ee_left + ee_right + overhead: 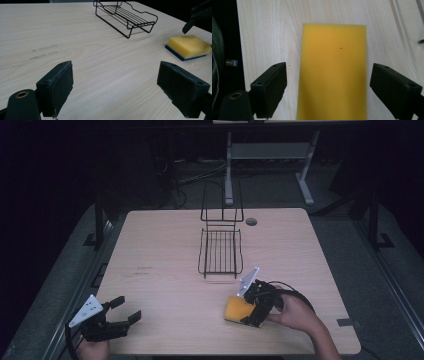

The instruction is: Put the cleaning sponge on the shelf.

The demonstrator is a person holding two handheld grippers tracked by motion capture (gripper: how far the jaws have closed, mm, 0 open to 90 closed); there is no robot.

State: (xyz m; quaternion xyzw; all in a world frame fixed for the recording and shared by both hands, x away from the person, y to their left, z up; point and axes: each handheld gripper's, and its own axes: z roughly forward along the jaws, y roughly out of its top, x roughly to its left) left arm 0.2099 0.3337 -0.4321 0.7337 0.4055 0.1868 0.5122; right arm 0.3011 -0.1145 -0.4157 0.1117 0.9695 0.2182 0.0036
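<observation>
A light wood-grain desk (165, 270) fills the centre of the high view, set in a dark room; the white legs of another table (305, 175) and loose cables on the floor show along the top of the frame. A black wire rack (220, 251) stands at the middle of the desk, its tall back toward the far edge, and a small round grommet (251, 221) sits just to its right. A yellow sponge (239, 310) with a blue underside lies flat in the lower right of the high view, below the rack. The right gripper (250, 306), held by a hand (295, 315) entering from the lower right, is poised over the sponge; in the right gripper view its fingers (272, 87) stand apart on either side of the sponge (333, 72), neither touching it. The left gripper (125, 312) rests at the lower left corner of the desk, well apart from the sponge, its fingers (56, 87) likewise spread wide with nothing between them but bare desk; in the left gripper view the sponge (187, 46) appears at the right edge and the rack (127, 17) at the top.
</observation>
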